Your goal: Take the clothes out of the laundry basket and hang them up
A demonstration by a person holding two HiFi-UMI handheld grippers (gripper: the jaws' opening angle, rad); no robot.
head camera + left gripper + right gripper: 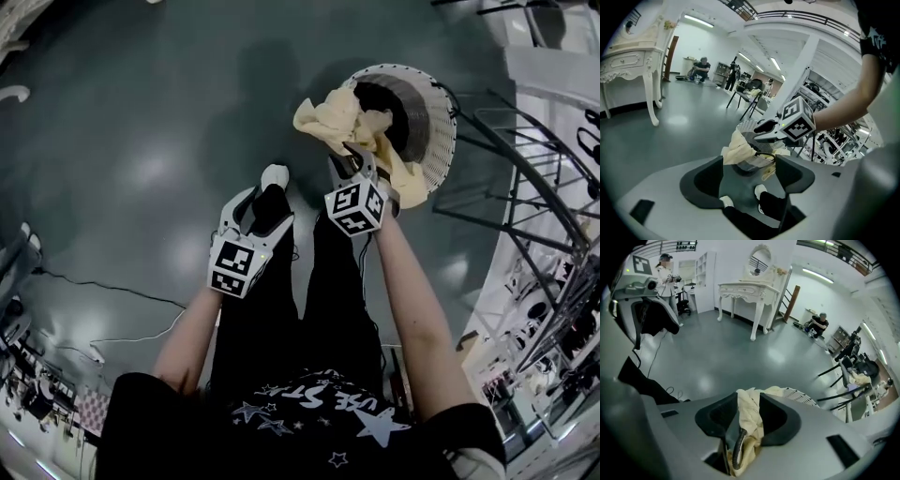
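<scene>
Cream cloth first: we note one cream garment [342,117] bunched over the near rim of the white mesh laundry basket [436,122]. Part of it lies inside and part spills over the outside wall. The basket stands on the grey floor [141,141], just ahead of our feet and to the right.

Right tongs [361,159]: at the basket rim, pointing steeply down, with the marker cube [356,206] towards us. In the right gripper view a fold of the garment fills the gap between the two jaws and touches both, so we record them as closed on the cloth. A dark curved strip [738,446] lies in the same fold. We cannot tell what it is.

Left tongs [261,208]: lower left of the right pair and well clear of the basket, above our white-toed shoe [275,175]. In the left gripper view the jaws stand wide apart and hold nothing. Through the gap we see only the floor, the shoes and black trouser legs [776,206]. The basket and garment sit farther off, beyond the jaw tips.

Surroundings: a metal drying rack [534,187] stands to the right of the basket. A white dressing table [750,291] with a mirror stands across the room. Someone sits on the floor [818,324] by the far wall.
</scene>
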